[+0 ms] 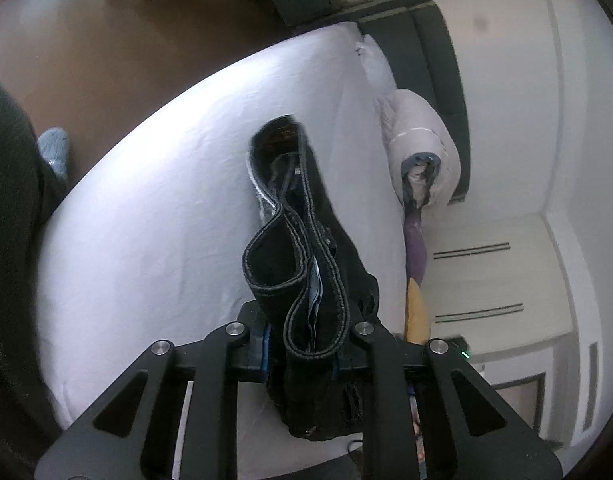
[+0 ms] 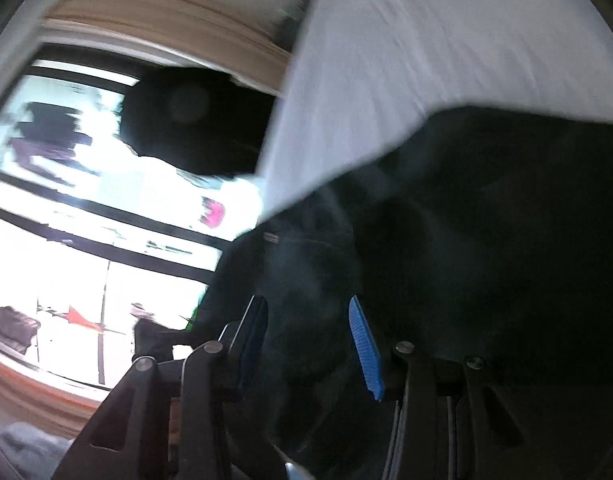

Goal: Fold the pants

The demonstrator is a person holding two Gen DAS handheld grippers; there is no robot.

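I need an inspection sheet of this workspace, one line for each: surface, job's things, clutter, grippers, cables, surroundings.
Surface: bed with white sheet, lightly wrinkled.
Job's things: black pants, bunched, waistband seams showing, lifted above the sheet.
Clutter: rolled pale duvet at the bed's far edge; purple and yellow cloth beside it.
Grippers: left gripper shut on the pants; right gripper, blue pads apart, dark cloth between them, grip unclear because of blur.
Cables: nothing seen.
Surroundings: brown floor, white drawers, bright window.
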